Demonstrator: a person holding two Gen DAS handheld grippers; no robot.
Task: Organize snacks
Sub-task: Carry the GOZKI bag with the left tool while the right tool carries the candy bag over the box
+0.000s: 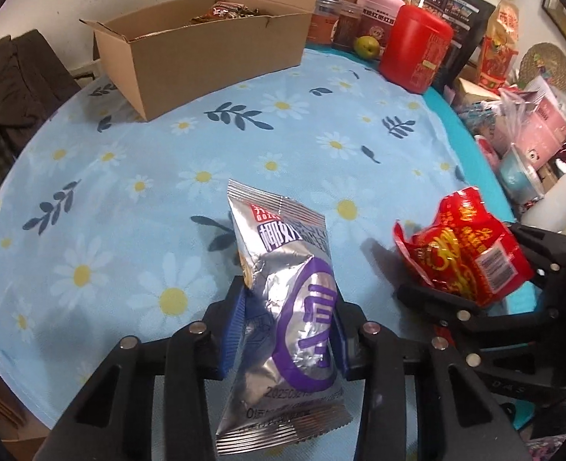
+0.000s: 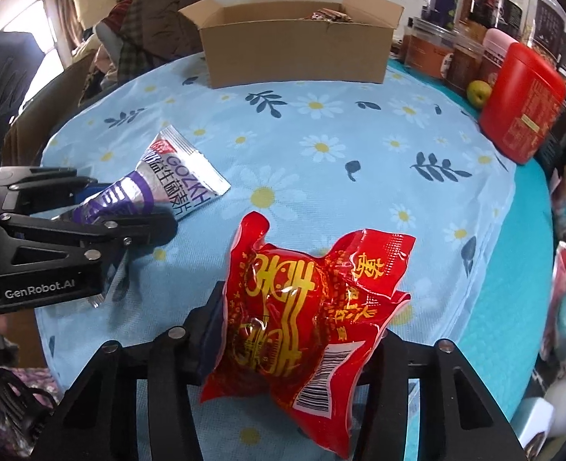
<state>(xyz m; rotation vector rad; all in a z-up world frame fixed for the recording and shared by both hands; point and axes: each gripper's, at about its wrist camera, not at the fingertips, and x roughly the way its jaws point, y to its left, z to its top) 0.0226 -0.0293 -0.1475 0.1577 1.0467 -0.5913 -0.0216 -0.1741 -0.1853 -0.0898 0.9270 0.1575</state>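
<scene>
Left gripper (image 1: 288, 330) pinches a silver packet (image 1: 286, 307), right gripper (image 2: 302, 330) a red packet (image 2: 306, 322); slick, crumpled film could slip before reaching the cardboard box (image 1: 206, 46).

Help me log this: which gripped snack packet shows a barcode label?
The red packet in the right gripper; the silver-purple packet shows none.

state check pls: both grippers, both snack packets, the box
left gripper: shut on silver packet
right gripper: shut on red packet
silver packet: sealed, crumpled, held
red packet: sealed, crumpled, held
cardboard box: flaps open, snacks inside, on tablecloth
</scene>
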